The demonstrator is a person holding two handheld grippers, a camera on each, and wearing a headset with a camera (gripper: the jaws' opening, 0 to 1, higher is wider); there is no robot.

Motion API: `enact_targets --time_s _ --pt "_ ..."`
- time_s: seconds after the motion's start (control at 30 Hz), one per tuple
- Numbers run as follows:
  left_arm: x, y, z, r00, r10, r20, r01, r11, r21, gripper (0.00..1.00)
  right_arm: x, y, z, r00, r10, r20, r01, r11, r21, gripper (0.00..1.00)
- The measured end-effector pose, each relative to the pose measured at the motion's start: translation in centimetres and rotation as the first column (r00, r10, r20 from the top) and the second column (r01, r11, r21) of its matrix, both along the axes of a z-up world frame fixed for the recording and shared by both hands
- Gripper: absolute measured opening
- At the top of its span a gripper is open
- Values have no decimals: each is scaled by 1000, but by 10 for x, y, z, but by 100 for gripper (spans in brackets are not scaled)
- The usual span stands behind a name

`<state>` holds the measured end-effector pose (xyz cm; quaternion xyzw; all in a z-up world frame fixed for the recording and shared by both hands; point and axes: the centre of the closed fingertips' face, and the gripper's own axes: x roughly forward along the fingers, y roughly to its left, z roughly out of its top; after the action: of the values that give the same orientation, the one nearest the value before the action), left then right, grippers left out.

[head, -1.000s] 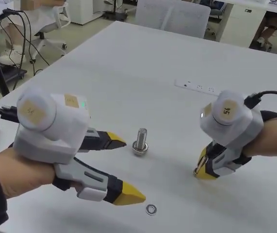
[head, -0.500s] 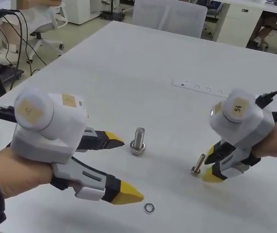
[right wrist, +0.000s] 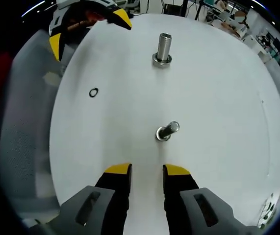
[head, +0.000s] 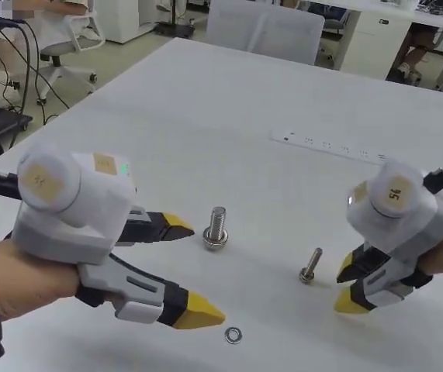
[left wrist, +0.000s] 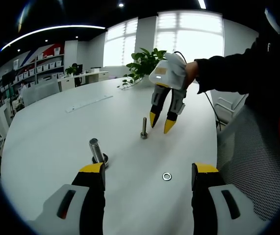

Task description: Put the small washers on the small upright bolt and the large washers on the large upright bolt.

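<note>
The large bolt (head: 216, 229) (left wrist: 98, 152) (right wrist: 163, 49) stands upright on the white table, thread up. To its right stands the small bolt (head: 310, 266) (left wrist: 144, 128) (right wrist: 166, 131), free of both grippers. One small washer (head: 233, 335) (left wrist: 167, 176) (right wrist: 93, 92) lies flat near the front edge. My left gripper (head: 190, 271) (left wrist: 149, 169) (right wrist: 88, 32) is wide open and empty, with the large bolt just beyond its far tip and the washer beside its near tip. A little right of the small bolt, my right gripper (head: 349, 288) (left wrist: 162, 122) (right wrist: 147, 170) is open with nothing between its fingers.
A white power strip (head: 326, 146) (left wrist: 88, 103) lies across the far side of the table (head: 205, 116). A grey chair (head: 264, 31) stands behind the far edge. A potted plant (left wrist: 144, 61) stands at the table's end in the left gripper view.
My right gripper has let go of the small bolt, left it standing upright, and drawn back to the right. The left gripper has held its place.
</note>
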<state>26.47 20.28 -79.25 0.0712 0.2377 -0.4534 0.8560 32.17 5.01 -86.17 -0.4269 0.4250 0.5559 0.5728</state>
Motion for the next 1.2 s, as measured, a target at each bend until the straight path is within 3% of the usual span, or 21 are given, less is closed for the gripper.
enact_targets --time_s 0.4,0.8,1.2 --pt "0 -1 1 1000 -4 5 4 1000 0 71 -30 10 -1 999 38 -16 -38 999 7 27" --pt "0 0 3 1000 -5 17 5 1000 5 71 -58 40 3 992 126 -19 -126 992 21 27" --pt "-3 4 5 1000 1 27 -1 1000 5 71 -72 69 5 983 183 -19 -182 983 37 27"
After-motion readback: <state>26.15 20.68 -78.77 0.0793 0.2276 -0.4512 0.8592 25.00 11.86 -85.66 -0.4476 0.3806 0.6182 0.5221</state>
